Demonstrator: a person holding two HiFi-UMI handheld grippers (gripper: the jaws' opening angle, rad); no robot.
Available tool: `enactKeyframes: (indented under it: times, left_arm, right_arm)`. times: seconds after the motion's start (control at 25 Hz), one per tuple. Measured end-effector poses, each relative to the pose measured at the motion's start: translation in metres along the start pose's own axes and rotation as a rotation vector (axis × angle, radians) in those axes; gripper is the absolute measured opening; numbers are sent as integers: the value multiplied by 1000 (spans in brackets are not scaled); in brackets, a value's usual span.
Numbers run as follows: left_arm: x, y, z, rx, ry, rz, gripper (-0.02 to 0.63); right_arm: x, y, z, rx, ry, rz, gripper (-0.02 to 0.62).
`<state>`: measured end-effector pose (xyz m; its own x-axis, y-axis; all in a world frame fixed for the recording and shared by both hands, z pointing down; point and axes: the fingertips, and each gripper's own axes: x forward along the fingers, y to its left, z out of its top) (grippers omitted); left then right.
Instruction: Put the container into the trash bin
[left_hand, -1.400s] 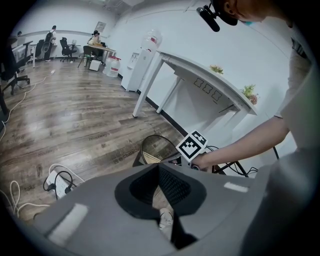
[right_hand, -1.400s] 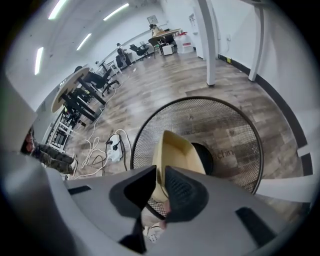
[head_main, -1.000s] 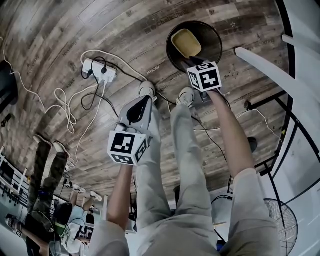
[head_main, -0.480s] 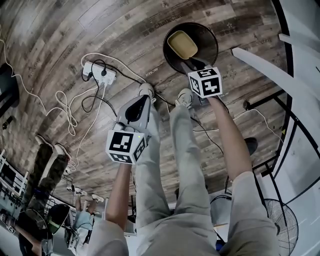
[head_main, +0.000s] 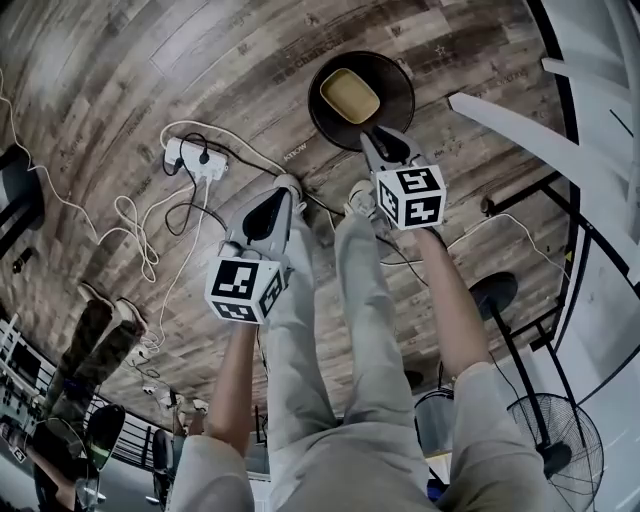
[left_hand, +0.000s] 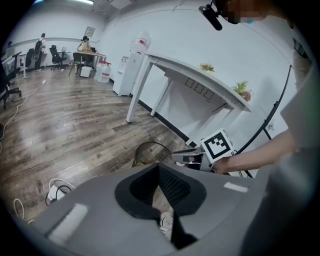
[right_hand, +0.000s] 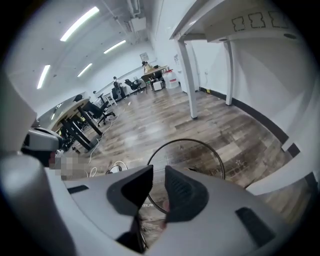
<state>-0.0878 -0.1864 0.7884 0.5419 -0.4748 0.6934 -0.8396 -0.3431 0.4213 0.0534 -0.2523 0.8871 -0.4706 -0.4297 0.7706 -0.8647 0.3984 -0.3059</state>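
A yellow container (head_main: 349, 95) lies inside the round black trash bin (head_main: 392, 76) on the wooden floor. My right gripper (head_main: 383, 146) hangs above the bin's near rim, apart from the container. Its jaws are closing with nothing between them, and a narrow gap still shows between them in the right gripper view (right_hand: 159, 172). There the bin's rim (right_hand: 190, 141) shows beyond the jaws and the container is hidden. My left gripper (head_main: 275, 203) is shut and empty over the person's shoes. In the left gripper view (left_hand: 159, 167) its tips meet, with the bin (left_hand: 145, 150) and the right gripper (left_hand: 192, 157) beyond.
A white power strip (head_main: 190, 157) with looped cables lies on the floor to the left. A white table (head_main: 520, 120) and its black frame stand at the right, with a round stand base (head_main: 495, 295) and a fan (head_main: 560, 440) nearer. Another person's legs (head_main: 95, 335) are at far left.
My right gripper has lifted up and back from the bin and its jaws have narrowed. The container stays in the bin. The left gripper has barely moved.
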Motion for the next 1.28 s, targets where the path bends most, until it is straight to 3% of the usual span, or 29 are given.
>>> enactKeyframes:
  times: [0.52,1.28]
  left_arm:
    - [7,-16,21,52,-7,-6,11]
    - [-23,-53,52,87,-42,-14,11]
  right_arm:
    - [-98,9,15,43,-172,-43,50]
    - [-200,24,24,71,-270,-133,14]
